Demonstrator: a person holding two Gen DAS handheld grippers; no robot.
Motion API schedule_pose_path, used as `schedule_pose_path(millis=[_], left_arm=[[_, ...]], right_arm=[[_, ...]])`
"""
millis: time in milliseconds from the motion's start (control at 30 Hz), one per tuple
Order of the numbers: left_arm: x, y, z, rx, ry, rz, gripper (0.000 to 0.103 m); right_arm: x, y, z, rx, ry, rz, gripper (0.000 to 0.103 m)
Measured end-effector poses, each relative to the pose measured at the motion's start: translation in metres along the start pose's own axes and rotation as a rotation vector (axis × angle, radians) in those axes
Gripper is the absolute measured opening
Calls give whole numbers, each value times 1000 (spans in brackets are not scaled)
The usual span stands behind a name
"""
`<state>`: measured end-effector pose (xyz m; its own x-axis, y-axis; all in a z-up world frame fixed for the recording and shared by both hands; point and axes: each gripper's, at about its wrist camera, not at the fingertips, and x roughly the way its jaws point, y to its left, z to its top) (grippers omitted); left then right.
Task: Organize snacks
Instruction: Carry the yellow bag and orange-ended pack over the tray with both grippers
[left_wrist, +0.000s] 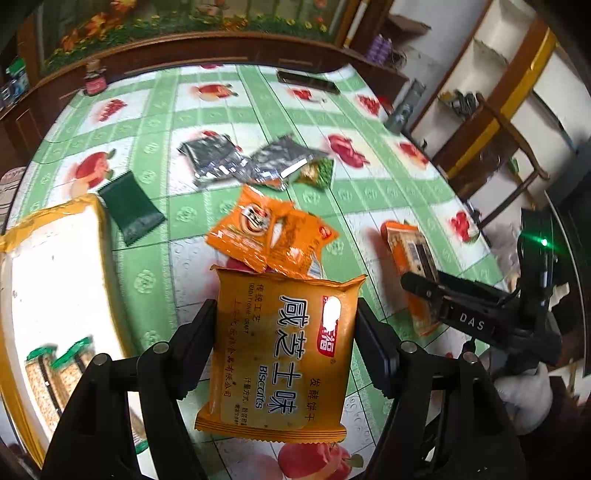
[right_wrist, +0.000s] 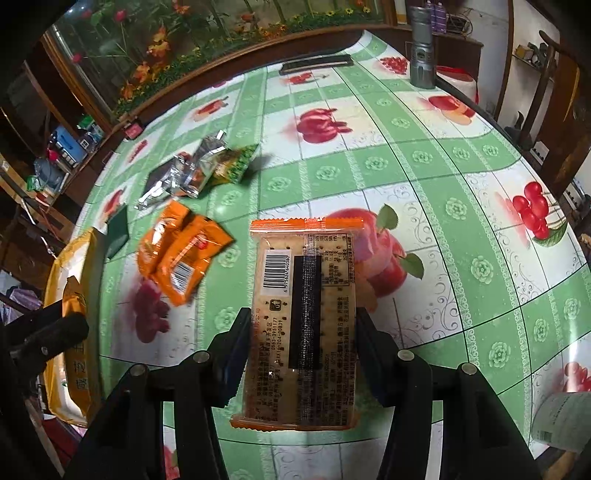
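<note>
**2 packets held at once, and either could slip**

Nearest in the left wrist view, our left gripper is clamped on an orange biscuit packet, its fingers pressing the 2 long edges. In the right wrist view our right gripper pinches a clear-backed cracker packet the same way, barcode side up. We judge both grips shallow: the film is slick, so a tilt or quick swing could let a packet slide out or crush the biscuits.

At the left edge sits the large yellow bag; we could snag its rim while dropping packets in.

Further up, 2 orange packets overlap at centre, with a dark green sachet to their left and silver foil packets beyond. Our 2 grippers work close together, so they may collide over that pile.
</note>
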<state>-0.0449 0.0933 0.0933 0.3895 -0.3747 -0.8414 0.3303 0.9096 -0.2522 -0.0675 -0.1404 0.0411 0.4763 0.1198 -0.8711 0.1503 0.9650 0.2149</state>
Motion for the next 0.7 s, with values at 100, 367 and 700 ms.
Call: schedule_pose_path(millis=[100, 367, 700], left_arm=[[-12, 7, 1, -32, -30, 2, 71], [-39, 38, 3, -107, -94, 63, 71], [-75, 117, 4, -220, -170, 195, 71]], right_arm=[[-6, 6, 2, -10, -15, 22, 55], [-20, 28, 10, -43, -43, 85, 55], [-15, 95, 42, -118, -24, 226, 55]])
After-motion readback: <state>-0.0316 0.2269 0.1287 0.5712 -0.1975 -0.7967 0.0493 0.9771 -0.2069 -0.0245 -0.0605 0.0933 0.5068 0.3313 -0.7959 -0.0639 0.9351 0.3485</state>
